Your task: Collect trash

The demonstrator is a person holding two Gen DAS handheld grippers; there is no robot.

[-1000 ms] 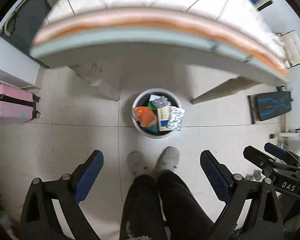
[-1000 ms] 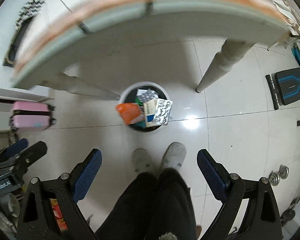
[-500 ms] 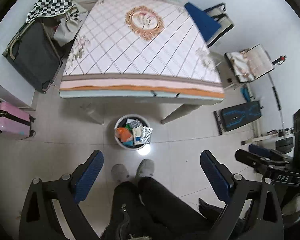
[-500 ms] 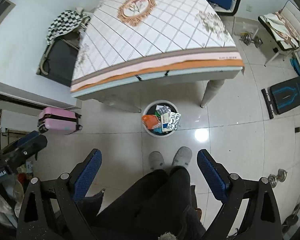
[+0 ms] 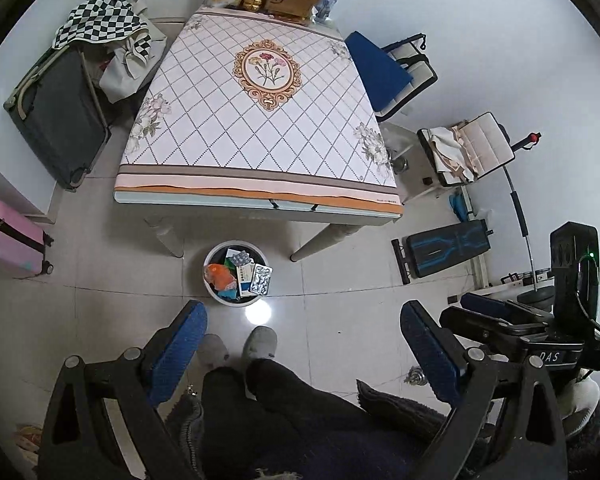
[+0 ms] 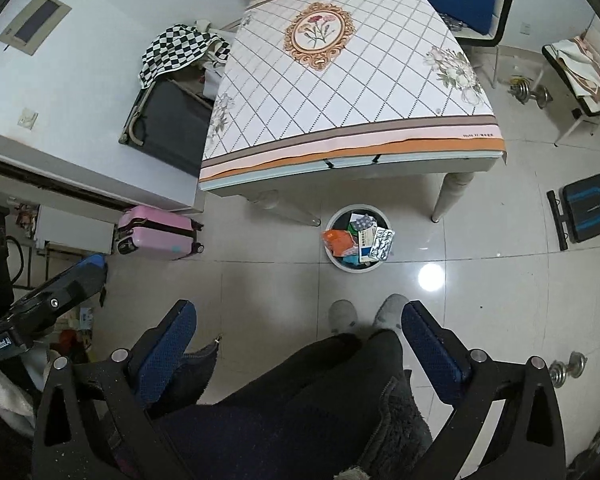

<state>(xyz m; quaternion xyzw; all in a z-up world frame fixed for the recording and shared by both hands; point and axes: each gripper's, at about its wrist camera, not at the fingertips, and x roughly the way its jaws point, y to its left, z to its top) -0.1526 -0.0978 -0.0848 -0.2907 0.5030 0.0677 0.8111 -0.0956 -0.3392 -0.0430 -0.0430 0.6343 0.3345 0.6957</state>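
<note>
You're holding both grippers high over the floor, tilted down. Your left gripper (image 5: 302,344) has its jaws wide apart with nothing between them. The right gripper (image 6: 298,338) is opening its jaws too, and there's nothing between those either. The trash bin (image 5: 236,272) sits on the tiles just in front of your slippers (image 5: 260,342), beside the near table (image 5: 256,120) leg. It's stuffed: an orange wrapper (image 5: 219,274), a medicine box and blister packs (image 5: 261,278) poking over the rim. A pink suitcase (image 6: 156,233) is parked well off to the left.
</note>
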